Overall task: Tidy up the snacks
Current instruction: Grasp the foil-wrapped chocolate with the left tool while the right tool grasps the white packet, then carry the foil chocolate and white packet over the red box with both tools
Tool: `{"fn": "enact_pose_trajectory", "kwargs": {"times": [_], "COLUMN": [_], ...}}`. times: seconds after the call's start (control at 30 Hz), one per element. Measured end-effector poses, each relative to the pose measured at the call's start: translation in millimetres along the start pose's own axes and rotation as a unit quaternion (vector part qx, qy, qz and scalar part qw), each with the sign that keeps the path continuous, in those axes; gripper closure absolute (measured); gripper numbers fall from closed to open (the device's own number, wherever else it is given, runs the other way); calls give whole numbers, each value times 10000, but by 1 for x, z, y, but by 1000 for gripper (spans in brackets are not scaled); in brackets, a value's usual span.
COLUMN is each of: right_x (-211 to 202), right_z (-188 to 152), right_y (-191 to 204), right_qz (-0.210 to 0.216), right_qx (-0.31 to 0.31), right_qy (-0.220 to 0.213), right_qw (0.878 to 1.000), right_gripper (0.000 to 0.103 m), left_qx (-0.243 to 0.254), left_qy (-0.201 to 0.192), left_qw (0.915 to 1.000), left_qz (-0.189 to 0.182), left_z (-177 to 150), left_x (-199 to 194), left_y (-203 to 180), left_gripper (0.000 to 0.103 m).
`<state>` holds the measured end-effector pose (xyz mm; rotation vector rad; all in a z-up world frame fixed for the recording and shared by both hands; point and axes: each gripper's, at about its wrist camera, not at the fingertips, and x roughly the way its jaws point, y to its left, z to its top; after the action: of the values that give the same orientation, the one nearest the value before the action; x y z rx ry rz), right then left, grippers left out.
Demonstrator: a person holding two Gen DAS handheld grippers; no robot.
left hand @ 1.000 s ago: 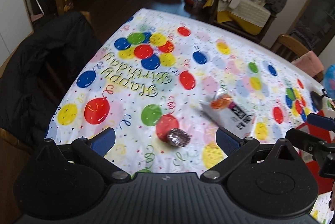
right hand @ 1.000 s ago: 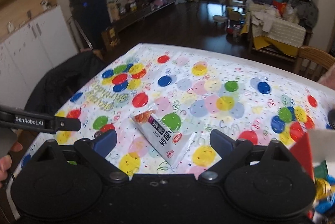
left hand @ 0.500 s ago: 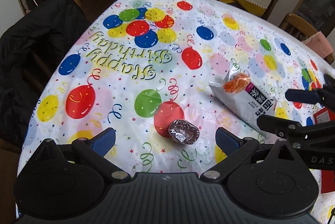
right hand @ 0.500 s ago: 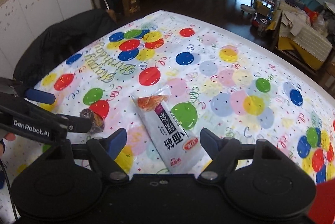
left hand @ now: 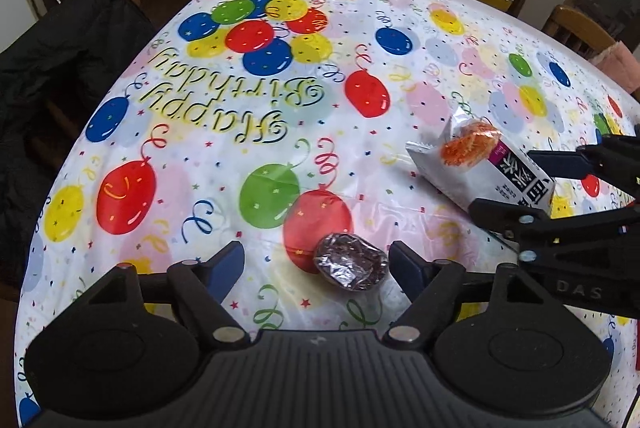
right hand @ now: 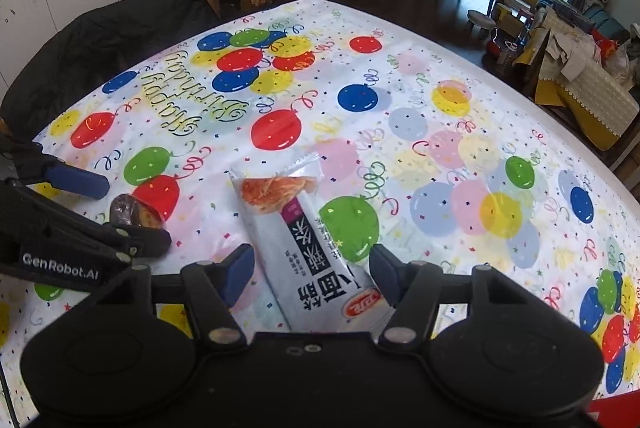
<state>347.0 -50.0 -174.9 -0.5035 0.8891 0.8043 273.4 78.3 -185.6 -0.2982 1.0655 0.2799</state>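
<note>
Left hand-held gripper (left hand: 316, 264) is low over the bench (left hand: 400, 8), and its two blue fingers (left hand: 224, 266) have just been closing. They are still spread apart. A little round snack in shiny dark foil (left hand: 351, 262) sits between them on a red balloon in the party cloth. The right-side finger looks just beside the foil snack, and the other finger is well apart from it, so nothing is pinched yet. A second ago this gripper was higher up and wider, and the foil snack looked smaller and farther off. Next to it, toward the right, lies a long white snack packet (left hand: 480, 168) with an orange picture at its far end. Right hand-held gripper (right hand: 312, 270) has come down over that packet too, and its jaws have also just been closing. The near end of the packet (right hand: 312, 240) now lies between its fingers (right hand: 240, 272). The fingers stand close on both sides, but I cannot see them squeeze it, so it is still spread. Both snacks still rest flat on the bench. I think both hands are about to grab, one snack each. After that, the snacks can be carried to where they belong, and that place is not clear from here.
</note>
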Motion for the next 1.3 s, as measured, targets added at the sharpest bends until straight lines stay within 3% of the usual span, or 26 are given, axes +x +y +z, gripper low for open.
{"fn": "enact_pose_trajectory", "kwargs": {"times": [0.17, 0.33, 0.4, 0.7, 1.0, 1.3], "right_x": [3, 0, -4, -23, -63, -118], "right_z": [-4, -6, -6, -16, -42, -63], "right_y": [1, 2, 1, 2, -1, -5], "right_qz": [-97, -239, -237, -275, -294, -322], "right_qx": [-42, 11, 106, 799, 1681, 2295], "right_qy": [-3, -39, -54, -124, -276, -556], "right_qw": [9999, 9997, 9996, 9963, 9849, 9712], "right_gripper": [45, 58, 66, 78, 79, 79], "left_qx": [144, 291, 300, 247, 153, 265], "left_qy": [-19, -92, -99, 35, 166, 38], "left_qw": [9999, 9995, 9995, 9996, 9992, 9982], "left_qz": [11, 75, 27, -162, -326, -542], "left_z": [-2, -2, -2, -7, -19, -24], "left_x": [0, -2, -3, -8, -24, -61], "left_y": [-8, -15, -15, -13, -8, -24], "left_gripper": [28, 52, 68, 69, 69, 69]}}
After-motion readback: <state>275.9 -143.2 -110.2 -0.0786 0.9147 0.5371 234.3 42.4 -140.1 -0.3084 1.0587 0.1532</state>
